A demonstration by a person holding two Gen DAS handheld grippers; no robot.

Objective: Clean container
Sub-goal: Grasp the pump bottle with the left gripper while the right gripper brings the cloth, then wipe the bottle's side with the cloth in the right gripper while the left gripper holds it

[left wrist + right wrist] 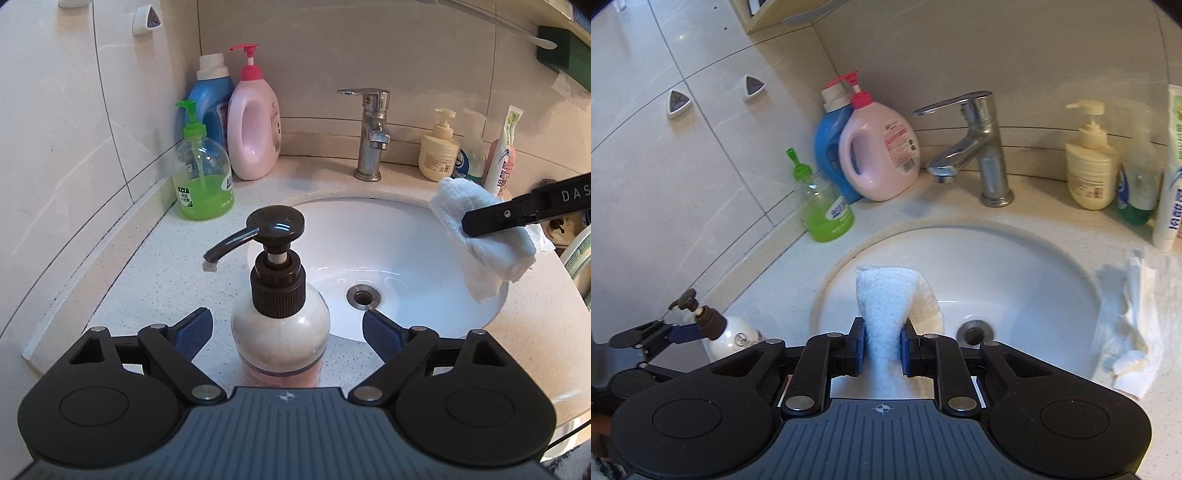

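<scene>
A white pump bottle with a dark brown pump head (280,325) stands on the speckled counter at the front left rim of the sink; it also shows in the right wrist view (729,338). My left gripper (286,334) is open, its blue pads on either side of the bottle and apart from it. My right gripper (882,347) is shut on a folded white cloth (886,306) and holds it above the basin. The cloth (480,236) also shows at the right of the left wrist view.
A white round sink (399,258) with a drain and a chrome tap (371,136). Green, blue and pink bottles (253,122) stand at the back left. Cream and clear pump bottles (439,151) and a tube stand at the back right. Crumpled tissue (1134,325) lies on the right counter.
</scene>
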